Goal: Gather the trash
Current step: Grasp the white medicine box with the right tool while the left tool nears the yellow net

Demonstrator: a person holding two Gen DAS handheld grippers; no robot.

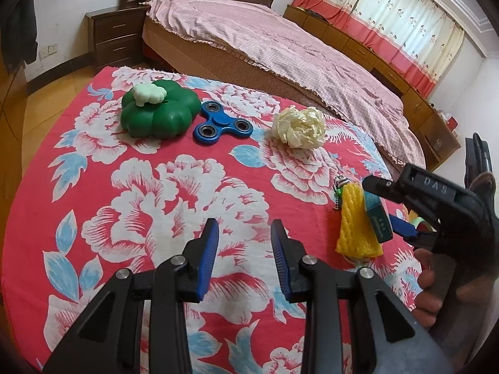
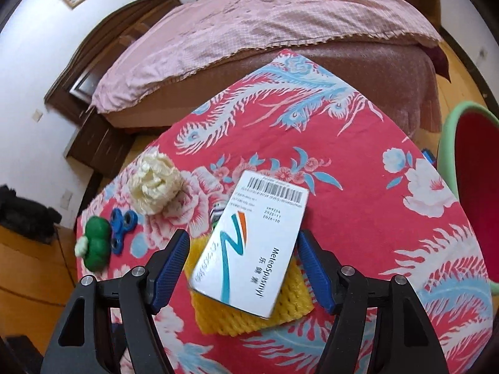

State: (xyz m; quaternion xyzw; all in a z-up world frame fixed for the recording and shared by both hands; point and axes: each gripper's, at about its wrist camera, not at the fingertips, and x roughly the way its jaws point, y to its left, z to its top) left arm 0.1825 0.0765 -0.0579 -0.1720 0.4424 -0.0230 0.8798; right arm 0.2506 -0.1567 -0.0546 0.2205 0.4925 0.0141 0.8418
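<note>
A white medicine box (image 2: 249, 246) lies on a yellow foam net (image 2: 249, 314) on the red floral cloth. My right gripper (image 2: 243, 268) is open, its fingers on either side of the box; the left finger is apart from it, and I cannot tell whether the right finger touches it. In the left wrist view the box (image 1: 379, 222) and the net (image 1: 355, 224) lie at the right under the right gripper (image 1: 386, 205). A crumpled cream paper ball (image 1: 300, 127) (image 2: 154, 184) lies further back. My left gripper (image 1: 244, 233) is open and empty over the cloth.
A green clover-shaped box (image 1: 159, 110) (image 2: 97, 243) and a blue fidget spinner (image 1: 221, 123) (image 2: 122, 229) lie at the far left. A small keychain (image 1: 341, 187) lies by the net. A green-rimmed red basin (image 2: 474, 180) stands at the right. A bed (image 1: 280, 46) lies beyond the table.
</note>
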